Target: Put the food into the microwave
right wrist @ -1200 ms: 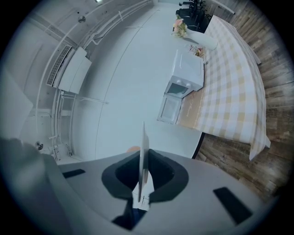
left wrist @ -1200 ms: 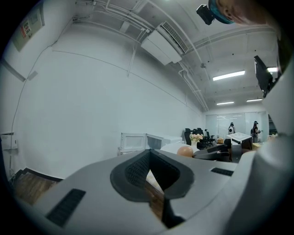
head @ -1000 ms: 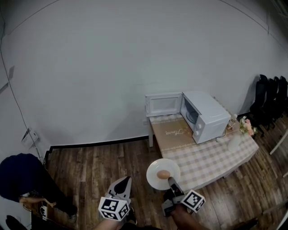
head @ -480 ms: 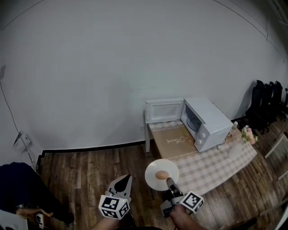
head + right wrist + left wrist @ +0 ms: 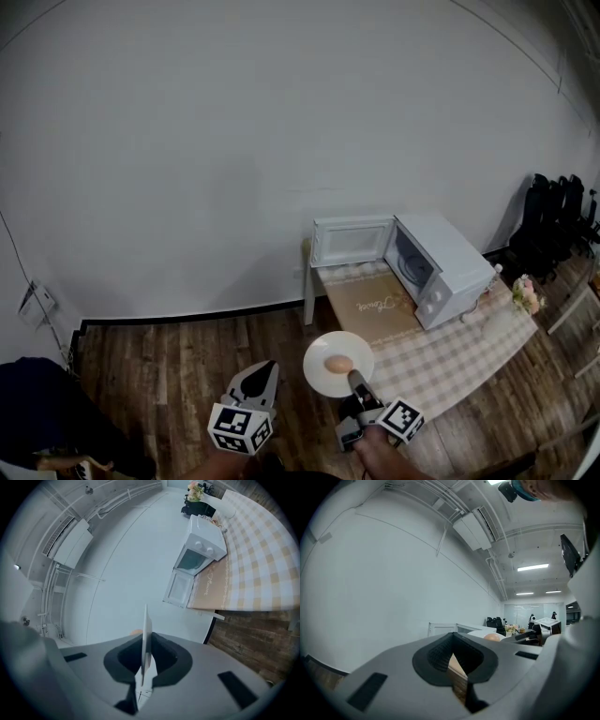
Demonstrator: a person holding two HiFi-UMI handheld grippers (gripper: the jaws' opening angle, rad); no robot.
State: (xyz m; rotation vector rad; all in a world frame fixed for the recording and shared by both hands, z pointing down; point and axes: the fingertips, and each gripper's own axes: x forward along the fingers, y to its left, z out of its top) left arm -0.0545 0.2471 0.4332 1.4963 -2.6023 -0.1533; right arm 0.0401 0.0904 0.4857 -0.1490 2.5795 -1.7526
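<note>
White wall [image 5: 187, 141], wood floor [image 5: 169, 352], perhaps chairs [image 5: 555, 225]

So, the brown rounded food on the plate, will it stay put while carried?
Probably apt to roll: the food looks egg-shaped and lies loose on the smooth white plate. The right gripper pinches only the plate's rim, so any tilt may send it sliding.

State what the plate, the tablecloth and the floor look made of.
Plate: likely glazed ceramic or melamine; smooth, white, thin rigid edge.
Tablecloth: probably woven fabric; matte check, hangs at its edges.
Floor: wood or laminate; plank seams and grain.
</note>
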